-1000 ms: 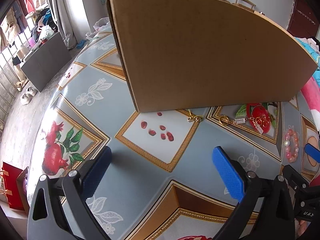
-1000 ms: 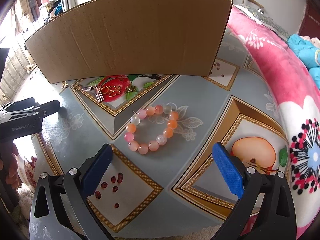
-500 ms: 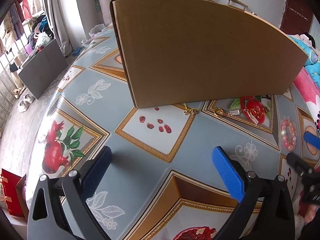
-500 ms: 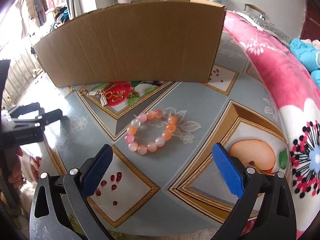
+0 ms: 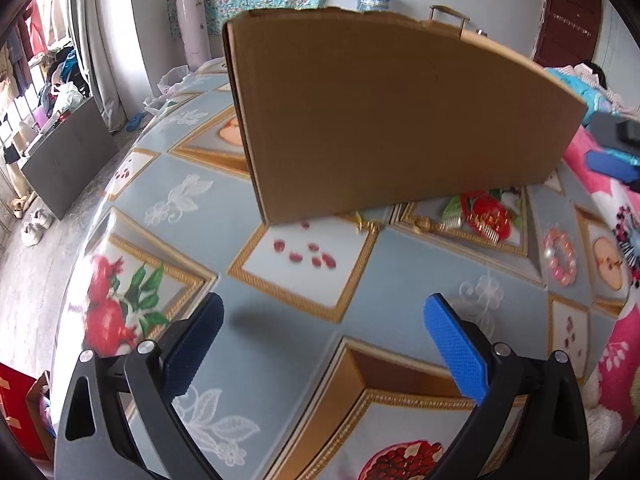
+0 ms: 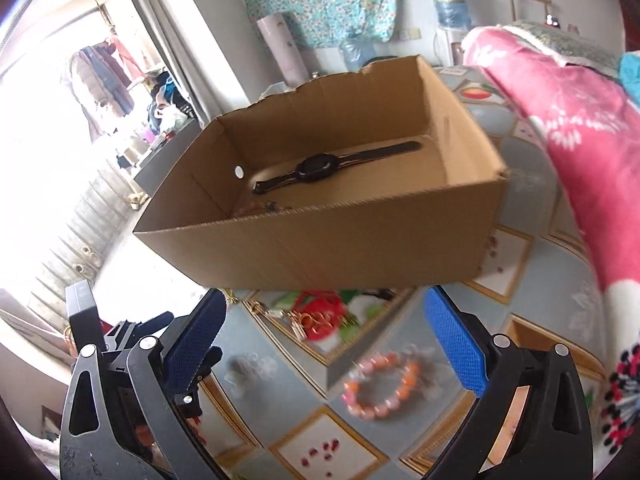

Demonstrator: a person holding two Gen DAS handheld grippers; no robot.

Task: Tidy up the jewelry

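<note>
An open cardboard box (image 6: 320, 248) stands on the patterned table; it also shows in the left wrist view (image 5: 392, 120). Inside it lies a black wristwatch (image 6: 320, 166). A pink and orange bead bracelet (image 6: 380, 388) lies on the table in front of the box, also seen in the left wrist view (image 5: 560, 254). Small gold jewelry pieces (image 5: 480, 222) lie by the box's base, also seen in the right wrist view (image 6: 312, 320). My left gripper (image 5: 320, 344) is open and empty, low over the table. My right gripper (image 6: 320, 340) is open and empty, raised above the bracelet.
A pink floral blanket (image 6: 580, 128) lies along the right of the table. The table's left edge (image 5: 80, 248) drops to the floor. A water dispenser (image 6: 448, 4) and a tall roll (image 5: 194, 28) stand at the back wall.
My right gripper has risen and tilted, so the box's inside and the watch now show. My left gripper has pulled back and up a little. Both stay open.
</note>
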